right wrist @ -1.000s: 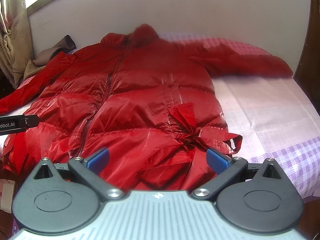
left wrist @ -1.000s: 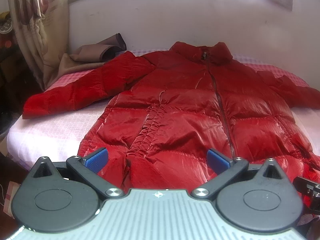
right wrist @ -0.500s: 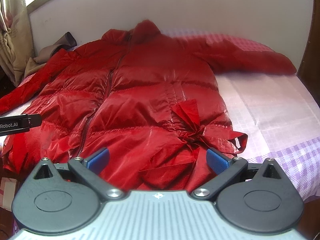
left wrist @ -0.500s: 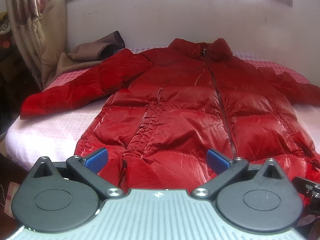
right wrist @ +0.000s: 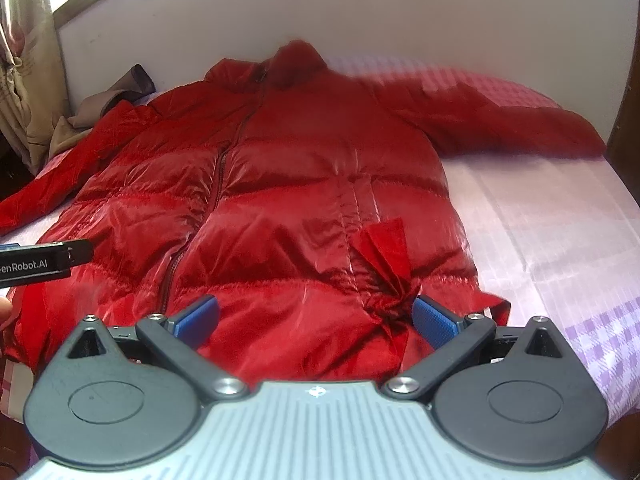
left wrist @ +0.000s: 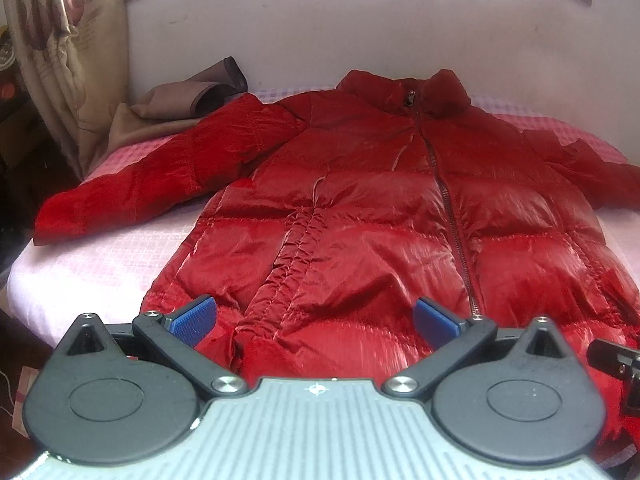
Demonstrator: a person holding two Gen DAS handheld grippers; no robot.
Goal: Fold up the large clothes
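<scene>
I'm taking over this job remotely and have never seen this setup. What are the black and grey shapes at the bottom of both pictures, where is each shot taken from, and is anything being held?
There is no robot arm. A person holds one handheld gripper in each hand, and each carries a fisheye camera looking forward along its jaws. The black and grey shapes are the gripper bodies; the blue pads are the jaw tips.

One picture is from the left gripper, the other from the right gripper. Both sets of jaws stand wide open and hold nothing.

Ahead lies a red puffer coat, front up, zipped, sleeves spread out, on a bed with a pink checked sheet. Its hem is nearest the grippers. A tied red bow sits near the hem. A brown garment lies by the wall.
</scene>
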